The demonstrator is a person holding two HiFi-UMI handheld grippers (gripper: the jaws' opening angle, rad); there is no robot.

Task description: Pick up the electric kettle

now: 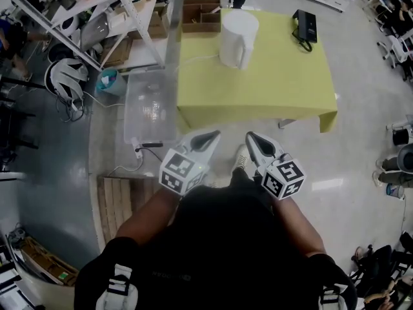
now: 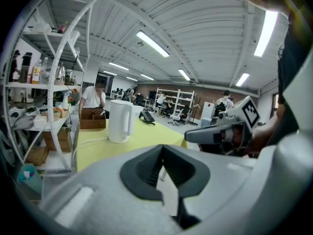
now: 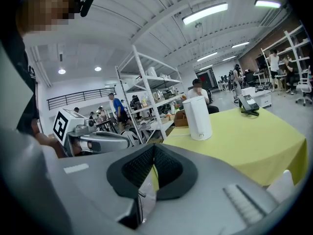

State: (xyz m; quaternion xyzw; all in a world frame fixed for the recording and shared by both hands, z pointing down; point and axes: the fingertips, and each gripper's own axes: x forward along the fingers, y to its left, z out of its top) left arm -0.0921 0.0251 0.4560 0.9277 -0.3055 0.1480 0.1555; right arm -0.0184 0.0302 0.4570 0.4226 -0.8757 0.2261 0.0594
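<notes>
Electric kettle (image 1: 237, 34) stands upright, handle (image 1: 244, 55) toward the person (image 1: 226, 244); left hand-held gripper (image 1: 211, 135) and right hand-held gripper (image 1: 251, 136) closed, empty.

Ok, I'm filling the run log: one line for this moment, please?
stage: pre-grasp | electric kettle: upright on yellow table, untouched | left gripper: shut, empty | right gripper: shut, empty

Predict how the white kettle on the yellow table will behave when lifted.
The kettle is tall and narrow, so it may tip if nudged high. Its smooth shell looks rigid, probably slippery. The white cord running across the table could tug back.
</notes>
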